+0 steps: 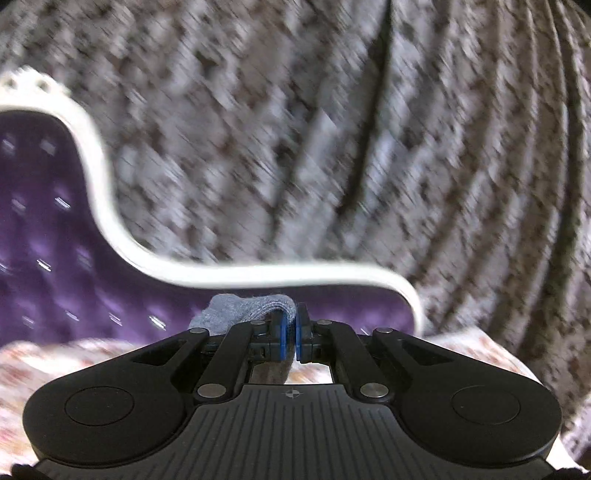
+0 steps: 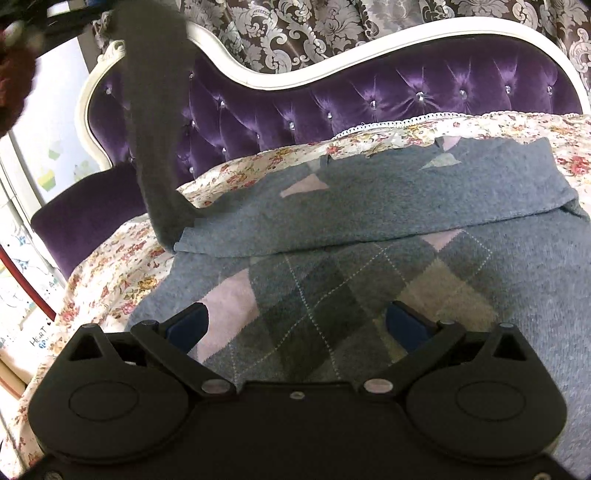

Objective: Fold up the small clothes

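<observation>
A grey argyle sweater [image 2: 369,266] lies on the floral bedspread [image 2: 110,273], its top part folded over. One grey sleeve [image 2: 155,147] is lifted up toward the top left of the right wrist view. My left gripper [image 1: 291,334] is shut on the sleeve's cuff [image 1: 243,312], held high in front of the headboard; this view is motion-blurred. My right gripper [image 2: 295,325] is open and empty, low over the sweater's diamond pattern.
A purple tufted headboard [image 2: 369,96] with a white frame [image 2: 258,77] stands behind the bed. A patterned curtain [image 2: 332,26] hangs behind it. A purple bench [image 2: 85,218] and a window are at the left.
</observation>
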A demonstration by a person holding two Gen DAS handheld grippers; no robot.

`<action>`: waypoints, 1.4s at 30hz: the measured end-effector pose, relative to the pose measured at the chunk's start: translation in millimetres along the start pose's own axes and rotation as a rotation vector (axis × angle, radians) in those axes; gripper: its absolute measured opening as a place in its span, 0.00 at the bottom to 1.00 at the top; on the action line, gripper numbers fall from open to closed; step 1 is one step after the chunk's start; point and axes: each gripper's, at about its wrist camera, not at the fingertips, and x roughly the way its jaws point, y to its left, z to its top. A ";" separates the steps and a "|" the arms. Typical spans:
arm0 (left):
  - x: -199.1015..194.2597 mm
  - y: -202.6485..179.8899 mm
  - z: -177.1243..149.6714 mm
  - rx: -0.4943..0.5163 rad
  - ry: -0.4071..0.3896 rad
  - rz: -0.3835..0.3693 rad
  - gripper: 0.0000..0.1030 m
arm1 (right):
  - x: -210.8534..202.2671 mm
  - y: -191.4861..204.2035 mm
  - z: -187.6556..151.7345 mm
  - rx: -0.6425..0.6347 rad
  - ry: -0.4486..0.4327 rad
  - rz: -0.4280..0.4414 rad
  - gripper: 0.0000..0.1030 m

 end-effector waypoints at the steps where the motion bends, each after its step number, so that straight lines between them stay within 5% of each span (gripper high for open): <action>1: 13.0 -8.5 -10.2 -0.004 0.028 -0.020 0.04 | 0.0 -0.8 -0.2 0.005 -0.003 0.004 1.00; 6: 70.1 -37.1 -68.8 -0.017 0.191 -0.080 0.08 | 0.0 -3.2 -0.9 0.017 -0.009 0.015 1.00; 9: 91.0 -46.9 -98.7 -0.003 0.298 -0.110 0.50 | -0.2 -4.7 -0.9 0.024 -0.012 0.021 1.00; 13: 83.5 -56.2 -112.0 0.037 0.309 -0.143 0.75 | -0.3 -6.2 -1.7 0.030 -0.014 0.027 1.00; 18: 52.0 -51.2 -104.4 0.066 0.231 -0.142 0.94 | 1.4 -4.6 -1.8 0.021 -0.008 0.027 1.00; 21: 35.9 -46.4 -104.9 0.073 0.196 -0.112 0.95 | 2.4 -3.2 -1.6 0.012 -0.004 0.023 1.00; 25: 18.5 -25.8 -119.8 0.069 0.181 0.021 0.95 | 2.8 -4.7 -1.0 0.012 -0.001 0.027 1.00; 32: 13.3 31.4 -172.0 -0.070 0.317 0.231 0.95 | 6.1 5.3 -0.3 -0.053 0.029 -0.002 1.00; 42: 2.0 59.3 -208.7 -0.103 0.348 0.321 0.95 | 11.5 18.5 -2.0 -0.143 0.064 -0.053 1.00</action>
